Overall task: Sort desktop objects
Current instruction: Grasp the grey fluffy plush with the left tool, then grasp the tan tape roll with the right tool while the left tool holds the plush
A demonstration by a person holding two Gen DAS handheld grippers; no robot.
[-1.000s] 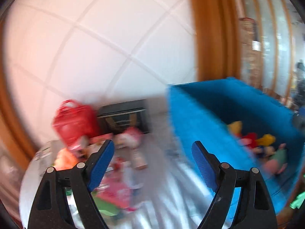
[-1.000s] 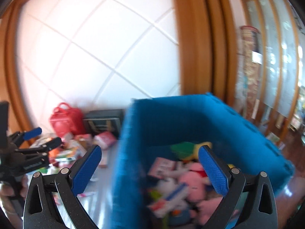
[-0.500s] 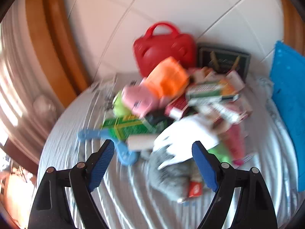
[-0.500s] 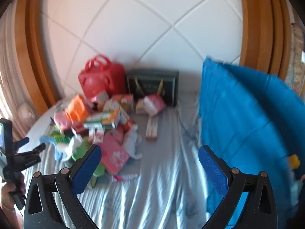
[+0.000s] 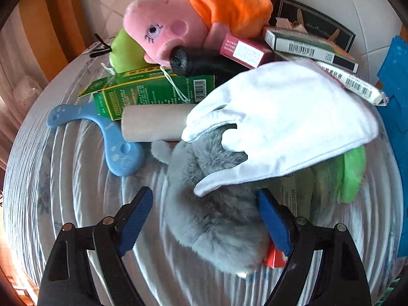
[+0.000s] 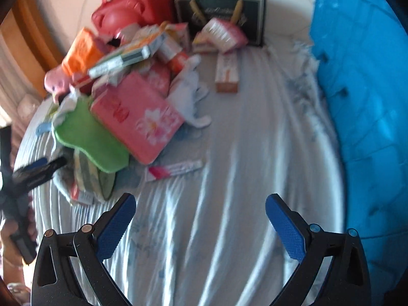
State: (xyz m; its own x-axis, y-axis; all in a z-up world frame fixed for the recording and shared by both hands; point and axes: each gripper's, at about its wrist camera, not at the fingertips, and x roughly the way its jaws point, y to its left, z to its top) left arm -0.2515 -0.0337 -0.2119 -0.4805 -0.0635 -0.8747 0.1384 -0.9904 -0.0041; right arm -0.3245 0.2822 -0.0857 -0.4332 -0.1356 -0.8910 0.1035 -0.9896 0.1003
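Your left gripper [image 5: 204,216] stands wide open astride the grey plush toy [image 5: 216,204], its pads not pressing it; a white glove [image 5: 280,122] drapes the toy at one o'clock. Your right gripper [image 6: 201,216] is open over bare cloth, with the pile [image 6: 132,84] at ten o'clock and the blue bin [image 6: 369,102] at two o'clock.

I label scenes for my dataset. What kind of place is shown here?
Probably a room in a home: a pile of toys and small boxes, such as a pink pig plush, lies on a cloth-covered table beside a blue storage bin.
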